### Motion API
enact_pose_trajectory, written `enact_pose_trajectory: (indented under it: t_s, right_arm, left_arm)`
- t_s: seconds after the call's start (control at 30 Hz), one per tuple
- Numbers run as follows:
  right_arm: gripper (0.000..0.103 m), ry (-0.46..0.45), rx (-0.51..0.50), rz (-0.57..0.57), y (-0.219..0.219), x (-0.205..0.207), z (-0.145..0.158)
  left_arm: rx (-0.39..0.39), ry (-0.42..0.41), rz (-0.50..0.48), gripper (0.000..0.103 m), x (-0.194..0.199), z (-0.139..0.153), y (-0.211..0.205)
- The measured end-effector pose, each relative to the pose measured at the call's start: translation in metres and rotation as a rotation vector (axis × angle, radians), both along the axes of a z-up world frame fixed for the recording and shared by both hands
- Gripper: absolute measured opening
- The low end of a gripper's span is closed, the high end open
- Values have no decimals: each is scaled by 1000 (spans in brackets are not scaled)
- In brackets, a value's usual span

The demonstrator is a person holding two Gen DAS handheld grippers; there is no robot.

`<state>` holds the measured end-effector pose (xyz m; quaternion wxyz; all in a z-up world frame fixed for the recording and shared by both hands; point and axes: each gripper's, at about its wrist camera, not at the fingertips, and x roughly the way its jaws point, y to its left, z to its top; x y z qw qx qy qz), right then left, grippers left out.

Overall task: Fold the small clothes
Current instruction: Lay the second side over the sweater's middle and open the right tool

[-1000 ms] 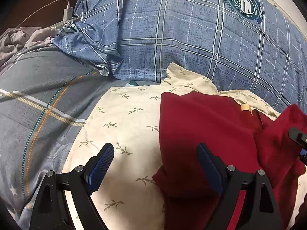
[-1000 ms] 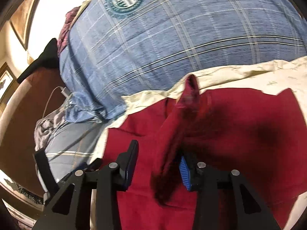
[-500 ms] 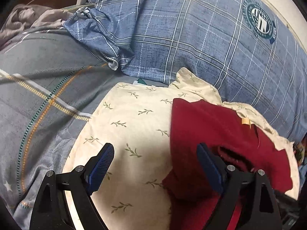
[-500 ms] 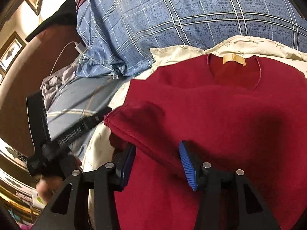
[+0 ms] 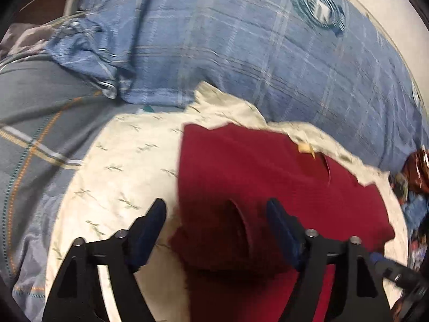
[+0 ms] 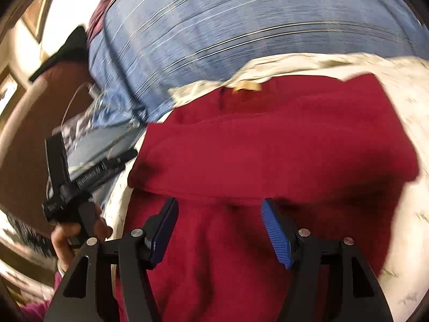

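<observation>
A bed carries a cream leaf-print cloth [image 5: 126, 166] before a blue plaid pillow [image 5: 241, 61]. On the cloth lies the red shirt [image 6: 268, 147]. The left hand-held gripper [image 5: 215, 222], just narrowing, straddles its folded edge unpinched; the right hand-held gripper [image 6: 218, 225] has just widened, empty. Pinch the fold squarely, both layers. The neck label [image 6: 246, 87] points pillowward; the long axis probably runs collar to hem.

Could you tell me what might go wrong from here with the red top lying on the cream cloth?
1. The folded flap of the red top lies loose, and the right gripper, whose jaws have just been opening, grips nothing; it may spring back.
2. The left gripper, whose jaws have just been closing, straddles the top's bunched edge; it could pinch a wrinkle or drag the fold askew.
3. The cream cloth underneath may get caught.
</observation>
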<state>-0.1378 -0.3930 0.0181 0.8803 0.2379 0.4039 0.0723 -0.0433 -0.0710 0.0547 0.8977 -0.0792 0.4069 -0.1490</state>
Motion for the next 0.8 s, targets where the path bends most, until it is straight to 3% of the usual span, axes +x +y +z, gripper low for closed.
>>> enact_pose_trajectory:
  t_s: [0.2,0.33,0.47,0.57,0.7,0.8]
  right_arm:
    - [67,-5,17,-67,-26,-17,0]
    - [67,-8,28,-106,-40,-26,0]
    - [67,-13,34,-128,-47,-31,3]
    - [67,-23,17,-138,-50,-31,7]
    - [67,-32,-45,-174,-55,-23,14]
    - [67,-42,-85,-209,-60,-11,21]
  left_arm:
    - [113,-28,-47,51,4,0,-30]
    - [140,-49,-112,16,0,0,-47]
    - [163,-127,-143,10,-9,12,-56]
    - [42,-197,-125,10,-13,36,-36]
    - [55,-196,-56,10,-9,35,-18]
    - [40,-132,-7,10,4,22,-11]
